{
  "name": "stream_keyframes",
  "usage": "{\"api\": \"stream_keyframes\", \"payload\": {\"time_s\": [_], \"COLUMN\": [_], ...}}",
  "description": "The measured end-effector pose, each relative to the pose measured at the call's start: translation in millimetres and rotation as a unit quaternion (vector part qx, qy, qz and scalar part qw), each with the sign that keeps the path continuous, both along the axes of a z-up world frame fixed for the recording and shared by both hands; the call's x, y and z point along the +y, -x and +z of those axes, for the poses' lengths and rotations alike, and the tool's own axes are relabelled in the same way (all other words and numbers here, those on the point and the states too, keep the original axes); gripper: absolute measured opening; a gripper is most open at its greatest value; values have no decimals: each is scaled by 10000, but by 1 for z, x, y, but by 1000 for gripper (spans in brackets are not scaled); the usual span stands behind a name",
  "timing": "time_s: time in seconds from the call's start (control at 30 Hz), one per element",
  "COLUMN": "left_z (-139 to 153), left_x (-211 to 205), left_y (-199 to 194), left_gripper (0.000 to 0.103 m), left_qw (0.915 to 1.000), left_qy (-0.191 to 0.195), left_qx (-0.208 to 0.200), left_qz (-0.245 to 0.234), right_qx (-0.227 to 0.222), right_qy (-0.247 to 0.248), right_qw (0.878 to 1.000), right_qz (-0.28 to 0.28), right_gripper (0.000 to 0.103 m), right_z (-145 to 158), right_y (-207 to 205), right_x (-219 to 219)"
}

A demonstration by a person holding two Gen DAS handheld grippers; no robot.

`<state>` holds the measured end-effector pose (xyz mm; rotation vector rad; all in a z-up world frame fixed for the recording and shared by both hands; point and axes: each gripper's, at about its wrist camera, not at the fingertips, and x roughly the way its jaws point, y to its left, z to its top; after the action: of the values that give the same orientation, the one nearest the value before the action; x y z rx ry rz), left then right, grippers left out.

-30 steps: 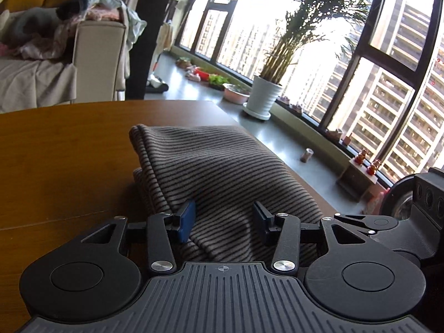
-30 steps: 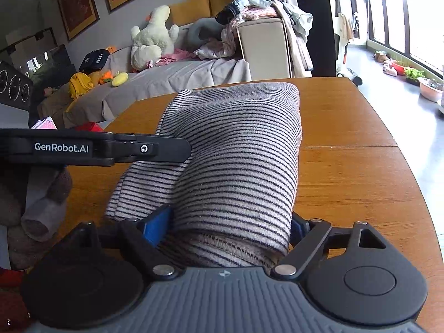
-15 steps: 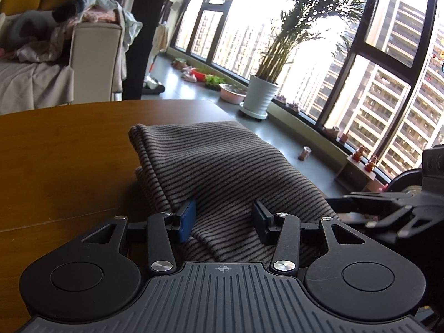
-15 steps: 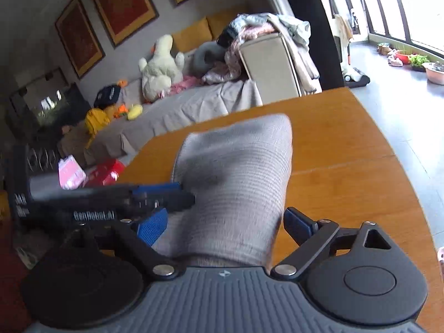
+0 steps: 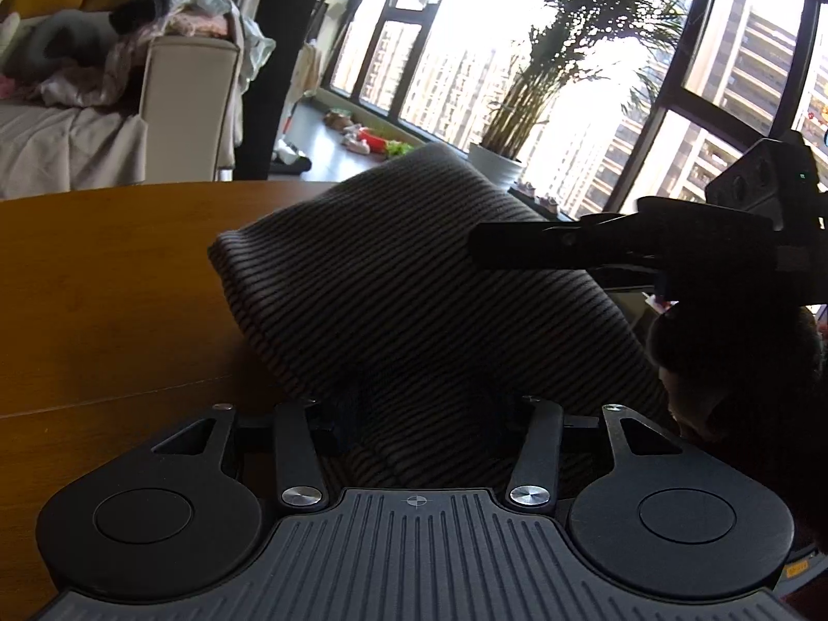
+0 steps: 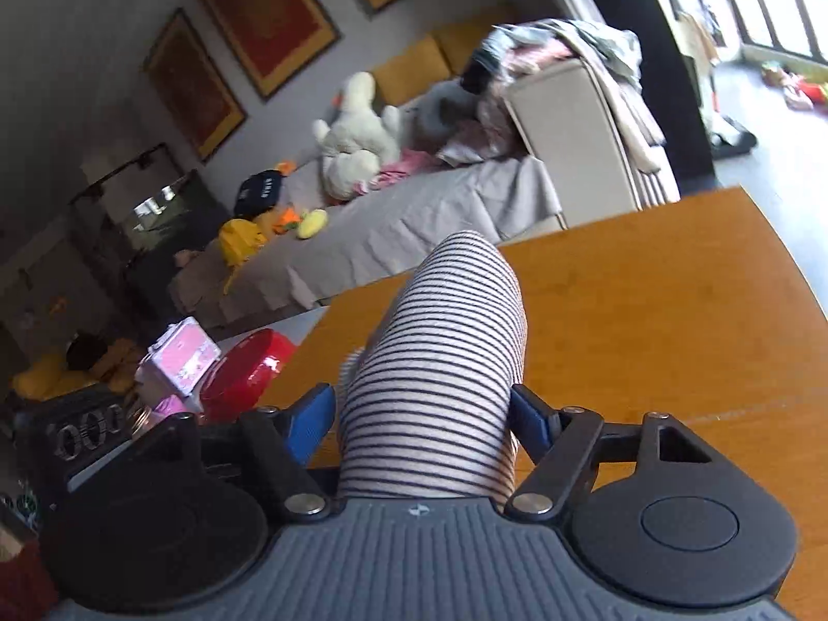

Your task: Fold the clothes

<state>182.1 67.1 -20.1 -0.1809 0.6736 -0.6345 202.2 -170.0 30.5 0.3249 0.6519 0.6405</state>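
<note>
Striped garment (image 5: 414,279), folded, raised over the wooden table (image 5: 103,269), tilted. Right gripper (image 6: 422,414): blue fingers (image 6: 310,422) pinch a bunched roll of it. Left gripper (image 5: 419,414): fingers pinch the garment's near edge, pads in shadow. Right gripper body is beside the garment, window side. Behind the table: sofa (image 6: 414,217) with plush toy (image 6: 357,137); potted plant (image 5: 497,165).
</note>
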Motion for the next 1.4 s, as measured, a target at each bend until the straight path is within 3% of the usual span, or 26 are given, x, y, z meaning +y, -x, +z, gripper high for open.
{"api": "stream_keyframes", "payload": {"time_s": [0.13,0.23,0.27,0.43,0.57,0.73,0.8,0.83,0.9,1.1,1.3,1.4], "left_z": [1,10,15,31,10,-9,-9,-10,-14,-16,-15,-5], "left_x": [4,7,10,28,2,-17,-17,-15,-8,38,109,127], "left_y": [-1,2,3,-6,-14,-9,-5,-5,-6,-16,-46,-53], "left_gripper": [53,52,56,70,70,70,64,63,60,59,59,59], "left_qw": [10000,9998,9996,9952,9948,9944,9957,9959,9957,9949,9848,9814], "left_qy": [60,44,56,402,160,75,47,88,192,183,315,140], "left_qx": [-1,-52,-50,336,828,999,876,860,874,652,602,401], "left_qz": [20,167,272,823,564,330,295,281,245,750,1597,1871], "right_qx": [194,426,502,231,126,404,652,740,735,552,124,-3], "right_qy": [862,659,593,751,672,307,326,382,548,597,662,758], "right_qw": [9956,9956,9953,9953,9960,9982,9971,9964,9958,9962,9949,9931], "right_qz": [-318,-511,-575,-558,-572,-313,-213,-188,-74,307,751,897], "right_gripper": [72,72,72,72,75,96,96,88,73,73,77,77], "right_z": [-17,-32,-37,-35,-28,-24,-32,-37,-40,-41,-43,-42], "right_y": [-7,-6,-6,5,9,21,26,27,25,-16,-79,-104], "right_x": [4,-14,-19,-24,-28,-47,-47,-47,-34,26,109,142]}}
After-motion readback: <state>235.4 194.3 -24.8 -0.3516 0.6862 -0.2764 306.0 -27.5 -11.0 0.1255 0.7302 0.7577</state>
